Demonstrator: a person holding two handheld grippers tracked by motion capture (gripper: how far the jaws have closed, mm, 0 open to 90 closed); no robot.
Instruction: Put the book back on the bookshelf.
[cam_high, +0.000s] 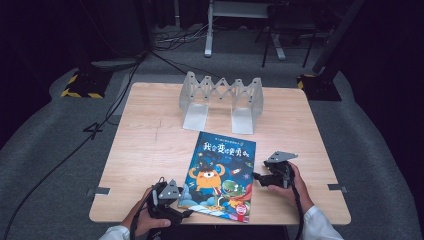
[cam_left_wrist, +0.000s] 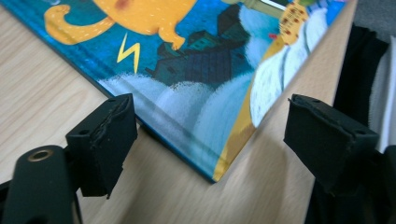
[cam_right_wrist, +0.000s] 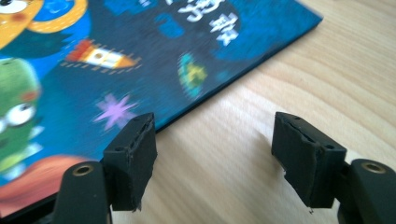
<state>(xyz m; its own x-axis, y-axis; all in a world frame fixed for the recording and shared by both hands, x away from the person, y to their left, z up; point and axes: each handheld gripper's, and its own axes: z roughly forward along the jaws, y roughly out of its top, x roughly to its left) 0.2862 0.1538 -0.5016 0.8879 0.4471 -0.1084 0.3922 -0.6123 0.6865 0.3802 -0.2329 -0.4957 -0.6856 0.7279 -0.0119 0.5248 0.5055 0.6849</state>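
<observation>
Both the left claw (cam_high: 186, 212) and right claw (cam_high: 255, 176) are released beside the book (cam_high: 220, 175), so each should pinch an edge firmly.

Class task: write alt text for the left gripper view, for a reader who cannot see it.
A near corner of a blue picture book, its cover showing an orange cartoon creature, lies flat on a light wooden table. The left gripper has its two black jaws standing open on either side of that corner, not pressing it.
</observation>
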